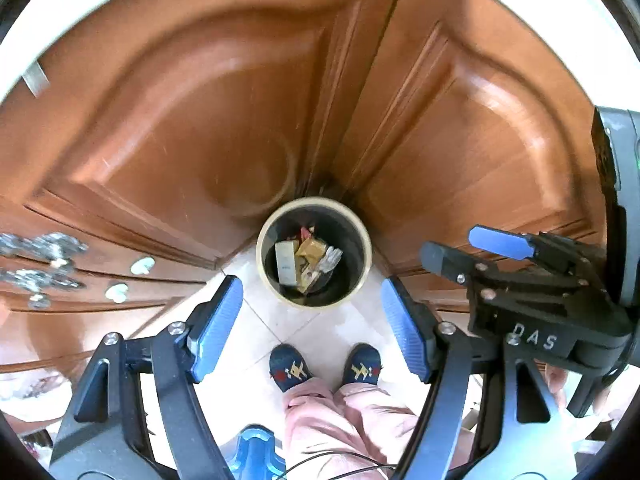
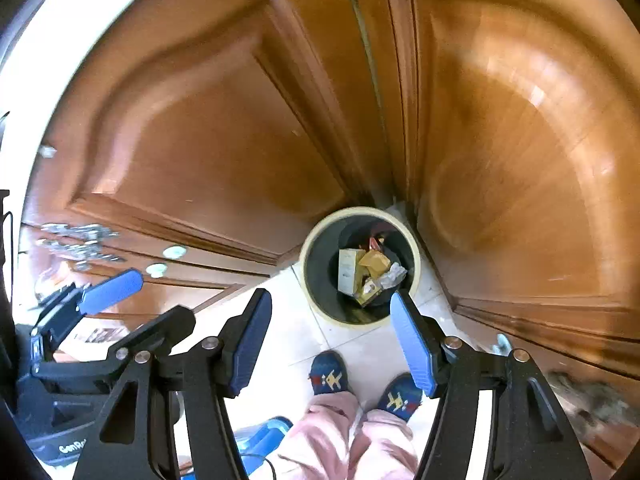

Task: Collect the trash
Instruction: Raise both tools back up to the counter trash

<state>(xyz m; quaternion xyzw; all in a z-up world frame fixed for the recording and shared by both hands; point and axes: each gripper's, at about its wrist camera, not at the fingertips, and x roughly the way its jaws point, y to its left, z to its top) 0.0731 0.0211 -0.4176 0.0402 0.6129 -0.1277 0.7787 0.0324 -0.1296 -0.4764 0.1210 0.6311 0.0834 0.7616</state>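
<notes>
The left claw (image 1: 312,324) hangs high over the floor with its blue pads spread wide and nothing between them. The right claw (image 2: 332,340) is just beside it on the right, its pads also well apart and bare. Both point steeply down.

Nearest below are the person's two dark patterned slippers (image 1: 324,366) and pink trouser legs (image 1: 340,420), standing on the pale tiled floor (image 1: 280,320). A blue object (image 1: 254,452) shows at the bottom edge, left of the legs; what it is cannot be told.

Just beyond the slippers stands a round bin (image 1: 314,252) with a cream rim and a dark inside. The trash (image 1: 306,262) lies in its bottom: a white carton, yellow-brown wrappers and a crumpled clear piece.

Behind the bin, two brown wooden cupboard doors (image 1: 180,132) meet at a corner. Far left are drawers with pale round knobs (image 1: 142,266).
</notes>
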